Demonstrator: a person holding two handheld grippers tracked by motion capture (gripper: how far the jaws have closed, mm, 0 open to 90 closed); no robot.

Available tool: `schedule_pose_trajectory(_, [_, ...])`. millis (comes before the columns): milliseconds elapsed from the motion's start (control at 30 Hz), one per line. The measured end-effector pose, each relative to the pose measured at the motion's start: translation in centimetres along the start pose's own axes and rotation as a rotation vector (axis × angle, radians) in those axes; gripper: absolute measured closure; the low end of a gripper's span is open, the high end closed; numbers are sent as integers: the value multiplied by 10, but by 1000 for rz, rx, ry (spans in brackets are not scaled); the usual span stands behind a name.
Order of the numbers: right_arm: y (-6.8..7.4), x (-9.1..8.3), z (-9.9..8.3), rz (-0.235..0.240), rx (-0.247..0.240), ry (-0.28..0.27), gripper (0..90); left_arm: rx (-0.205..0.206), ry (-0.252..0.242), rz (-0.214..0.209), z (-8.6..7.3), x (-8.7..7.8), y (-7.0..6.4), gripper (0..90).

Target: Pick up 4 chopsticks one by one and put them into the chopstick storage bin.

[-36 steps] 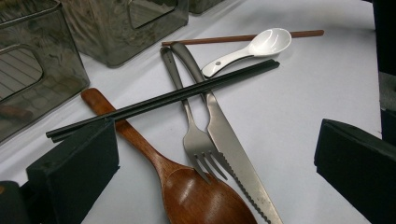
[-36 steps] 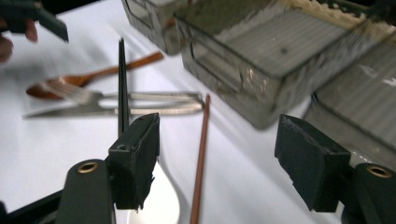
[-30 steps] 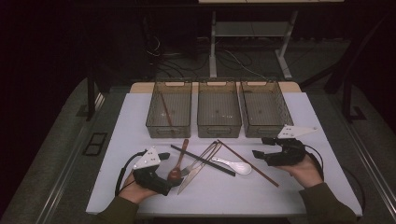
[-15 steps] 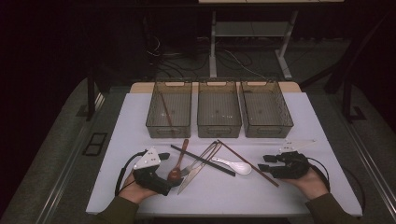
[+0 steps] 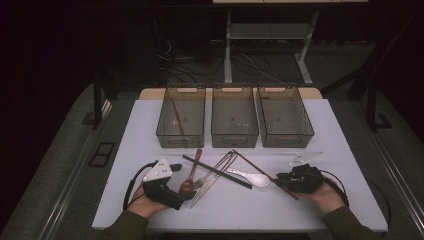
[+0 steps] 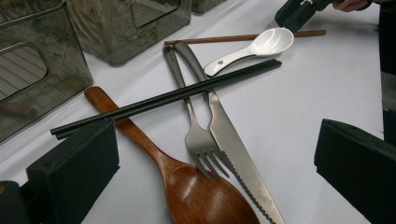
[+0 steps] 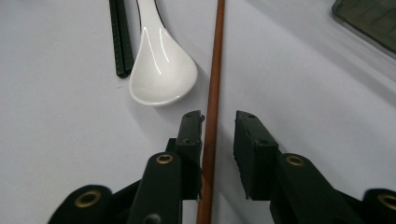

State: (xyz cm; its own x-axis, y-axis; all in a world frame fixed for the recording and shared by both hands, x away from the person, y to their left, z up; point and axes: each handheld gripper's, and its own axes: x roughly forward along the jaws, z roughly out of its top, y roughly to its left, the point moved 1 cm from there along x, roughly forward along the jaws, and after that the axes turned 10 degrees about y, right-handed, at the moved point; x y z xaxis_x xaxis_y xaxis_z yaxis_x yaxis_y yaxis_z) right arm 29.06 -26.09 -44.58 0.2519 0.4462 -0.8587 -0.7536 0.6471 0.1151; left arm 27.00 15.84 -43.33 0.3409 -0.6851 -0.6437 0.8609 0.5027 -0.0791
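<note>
Your right gripper (image 7: 218, 122) straddles the brown chopstick (image 7: 215, 84), jaws parted, the stick nearer one jaw. It lies just beside the white spoon (image 7: 161, 70). Centre it before you close, I'd say. Your left gripper (image 5: 176, 167) sits spread wide, empty.
</note>
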Motion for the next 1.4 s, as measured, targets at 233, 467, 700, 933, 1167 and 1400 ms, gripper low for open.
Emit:
schedule_pose_trajectory(233, [1, 4, 1, -18, -7, 42, 769, 1, -2, -2, 0, 0, 0, 0])
schedule_pose_trajectory(467, [5, 5, 1, -44, -35, 51, 790, 2, 0, -2, 0, 1, 0, 0])
schedule_pose_trajectory(700, [5, 5, 2, -46, -15, 62, 823, 8, 6, -1, 0, 1, -1, 0])
schedule_pose_trajectory(933, [6, 6, 1, -54, -31, 59, 832, 7, 6, -3, 0, 1, -1, 0])
schedule_pose_trajectory(1167, [5, 5, 1, -54, -24, 56, 841, 9, 2, -3, 0, 1, -1, 0])
schedule_pose_trajectory(1400, [3, 3, 1, -63, -14, 52, 843, 7, -3, -6, 0, 0, -1, 0])
